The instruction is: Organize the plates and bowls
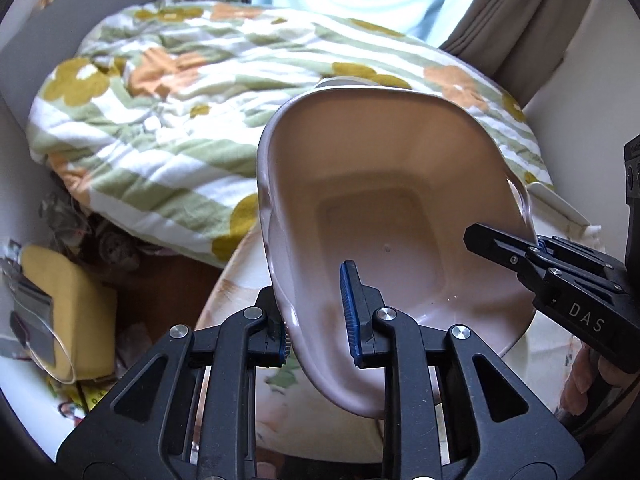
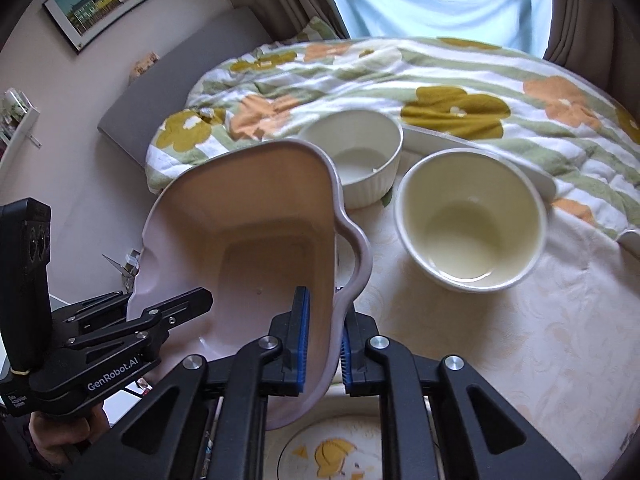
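Clearly both tools share one load: a pinkish-beige dish (image 1: 384, 216) with ear-shaped side handles, tilted and lifted clear of the tabletop (image 2: 540, 340). At the left, the left hand-held gripper (image 1: 320, 326) is closed on the dish's left rim, one blue-padded finger outside the wall and the other inside the basin. In the right wrist view this same tool comes in from the left edge, and its black body carries the white lettering "GenRobot.AI", with smaller print below that is too small to read; a hand (image 2: 60, 436) grips its handle beneath. Further right, the right hand-held gripper (image 2: 322, 344) is clamped on the opposite wall of the dish just beside its handle, blue pads pressed to either side of the thin rim. From the left wrist view its black finger shows the letters "DAS". Below the raised dish lies a plate (image 2: 332, 456) with a yellow printed motif. To the right on the cream tabletop stand a ribbed white bowl (image 2: 356, 160) and, just beside it, a round cream bowl (image 2: 472, 220), both upright. Behind them spreads a flowered quilt (image 2: 440, 80) striped in green.
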`<state>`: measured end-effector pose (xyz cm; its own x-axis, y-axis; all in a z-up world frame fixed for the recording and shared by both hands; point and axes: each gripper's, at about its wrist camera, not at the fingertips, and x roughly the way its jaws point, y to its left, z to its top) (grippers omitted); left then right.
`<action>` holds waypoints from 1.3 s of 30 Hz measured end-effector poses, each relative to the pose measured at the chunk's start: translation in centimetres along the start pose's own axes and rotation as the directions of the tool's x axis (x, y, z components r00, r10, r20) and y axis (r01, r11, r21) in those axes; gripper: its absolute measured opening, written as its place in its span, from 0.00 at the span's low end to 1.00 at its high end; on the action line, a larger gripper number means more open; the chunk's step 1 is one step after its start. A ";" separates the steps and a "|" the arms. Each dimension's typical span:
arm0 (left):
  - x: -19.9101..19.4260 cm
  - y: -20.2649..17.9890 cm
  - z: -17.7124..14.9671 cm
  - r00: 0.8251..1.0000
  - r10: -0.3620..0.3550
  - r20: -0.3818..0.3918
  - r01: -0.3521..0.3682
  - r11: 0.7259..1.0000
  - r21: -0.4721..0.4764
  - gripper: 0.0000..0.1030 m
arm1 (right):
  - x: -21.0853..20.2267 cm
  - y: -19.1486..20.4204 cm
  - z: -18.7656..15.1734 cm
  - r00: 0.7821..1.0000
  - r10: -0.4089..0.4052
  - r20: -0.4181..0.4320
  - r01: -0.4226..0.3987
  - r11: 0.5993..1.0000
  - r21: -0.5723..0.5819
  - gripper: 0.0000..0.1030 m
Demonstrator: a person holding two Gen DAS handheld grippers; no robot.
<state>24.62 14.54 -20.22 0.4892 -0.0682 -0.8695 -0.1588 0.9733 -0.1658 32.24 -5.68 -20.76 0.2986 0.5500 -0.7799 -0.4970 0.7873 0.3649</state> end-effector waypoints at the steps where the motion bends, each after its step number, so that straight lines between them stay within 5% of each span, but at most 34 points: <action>1: -0.8 -0.8 -0.1 1.000 0.000 0.009 0.000 1.000 0.013 0.18 | -1.1 -0.1 -0.3 1.000 -0.006 0.017 0.006 1.000 0.003 0.12; 11: -6.6 -13.5 -4.0 0.993 -0.110 0.049 0.101 0.982 0.157 0.18 | -13.8 -5.0 -7.4 0.981 -0.106 0.160 0.090 0.991 0.099 0.12; 19: -5.6 -24.1 -8.9 0.972 -0.231 -0.050 0.235 0.933 0.273 0.18 | -20.3 -11.2 -14.3 0.956 -0.248 0.156 0.203 0.945 0.258 0.12; 30: 3.1 -32.6 -13.4 0.936 -0.261 -0.237 0.331 0.883 0.333 0.18 | -19.6 -20.6 -19.8 0.942 -0.331 0.050 0.284 0.869 0.406 0.12; 39: 6.0 -34.9 -15.3 0.946 -0.216 -0.242 0.298 0.876 0.379 0.18 | -17.7 -23.9 -23.1 0.951 -0.308 0.030 0.261 0.851 0.456 0.12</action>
<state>20.01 -23.21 -26.79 0.2892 -0.3283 -0.8992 0.3315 0.9156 -0.2277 20.00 -40.66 -27.39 0.4612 0.2893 -0.8388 0.0267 0.9404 0.3390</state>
